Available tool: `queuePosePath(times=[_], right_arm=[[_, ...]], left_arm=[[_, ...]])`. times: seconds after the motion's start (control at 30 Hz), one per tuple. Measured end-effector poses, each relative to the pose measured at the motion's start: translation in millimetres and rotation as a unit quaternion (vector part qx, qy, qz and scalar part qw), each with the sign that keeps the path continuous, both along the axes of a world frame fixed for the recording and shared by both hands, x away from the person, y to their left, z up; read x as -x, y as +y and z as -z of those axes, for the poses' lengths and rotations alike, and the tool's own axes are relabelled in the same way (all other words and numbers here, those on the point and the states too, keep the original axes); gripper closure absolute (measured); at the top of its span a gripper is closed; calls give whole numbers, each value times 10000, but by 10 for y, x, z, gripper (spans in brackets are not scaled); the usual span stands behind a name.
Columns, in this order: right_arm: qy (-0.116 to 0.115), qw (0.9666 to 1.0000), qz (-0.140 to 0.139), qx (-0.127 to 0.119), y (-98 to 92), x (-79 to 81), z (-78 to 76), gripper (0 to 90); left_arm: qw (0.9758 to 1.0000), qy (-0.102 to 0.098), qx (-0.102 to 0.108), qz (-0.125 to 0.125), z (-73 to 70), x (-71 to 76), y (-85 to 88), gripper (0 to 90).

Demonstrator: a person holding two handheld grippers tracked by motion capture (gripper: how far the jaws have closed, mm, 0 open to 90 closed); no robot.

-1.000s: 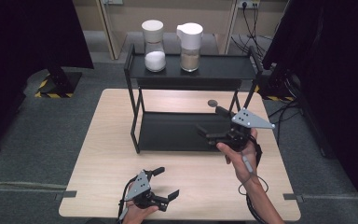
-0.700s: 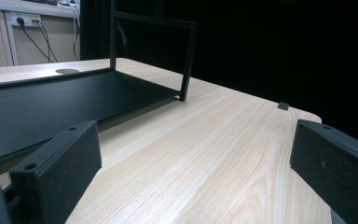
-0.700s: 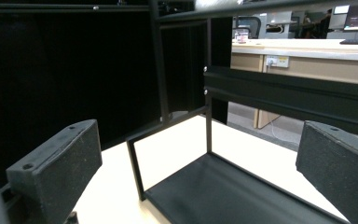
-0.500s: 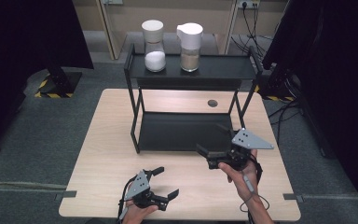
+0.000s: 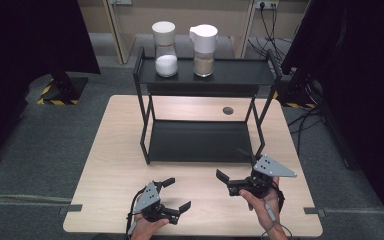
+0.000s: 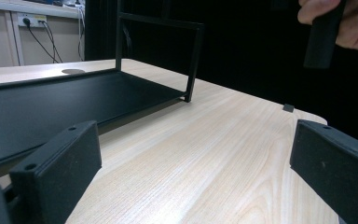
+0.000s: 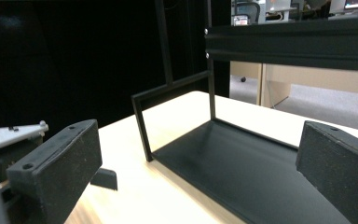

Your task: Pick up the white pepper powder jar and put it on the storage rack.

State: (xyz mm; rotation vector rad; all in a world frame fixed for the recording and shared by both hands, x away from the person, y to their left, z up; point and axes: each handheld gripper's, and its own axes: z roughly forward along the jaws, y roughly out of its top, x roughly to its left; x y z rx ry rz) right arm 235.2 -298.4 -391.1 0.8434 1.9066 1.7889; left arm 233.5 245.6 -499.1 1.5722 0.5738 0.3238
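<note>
A black two-tier rack (image 5: 145,125) stands mid-table. Its top shelf carries a white-lidded jar of white powder (image 5: 166,50) and a white-lidded jar of tan powder (image 5: 204,47); the lower shelf (image 5: 200,142) is bare. My left gripper (image 5: 176,194) rests low near the table's front edge, open, nothing between its jaws. My right gripper (image 5: 234,165) hovers just in front of the rack's right leg, open and empty, pointing left. The left gripper view has the jaws (image 6: 196,154) wide over bare wood. In the right gripper view the jaws (image 7: 200,144) frame the lower shelf (image 7: 242,172).
The pale wooden table (image 5: 115,150) has a small dark round disc (image 5: 228,110) behind the rack. Dark curtains and cables flank the table on both sides. The other hand and its gripper (image 6: 326,32) appear at the top right of the left gripper view.
My right gripper has drawn back from the rack's right side toward the person and dropped lower over the table front. The left gripper has stayed put.
</note>
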Motion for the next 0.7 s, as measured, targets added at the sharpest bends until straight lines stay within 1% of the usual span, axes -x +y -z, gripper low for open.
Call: queuePosePath(times=[0.17,0.37,0.5,0.7], right_arm=[[91,9999,25,41,-26,39,121,5],[189,9998,-12,-22,-30,78,255,5],[224,9997,-23,-9,-11,99,327,6],[345,9994,-90,-21,3,100,431,6]], left_arm=[[10000,3,3,-12,0,-1,3,10],[10000,2,13,-32,0,1,8,10],[10000,-18,10,-46,-2,7,11,10],[10000,-1,17,-69,0,1,17,10]])
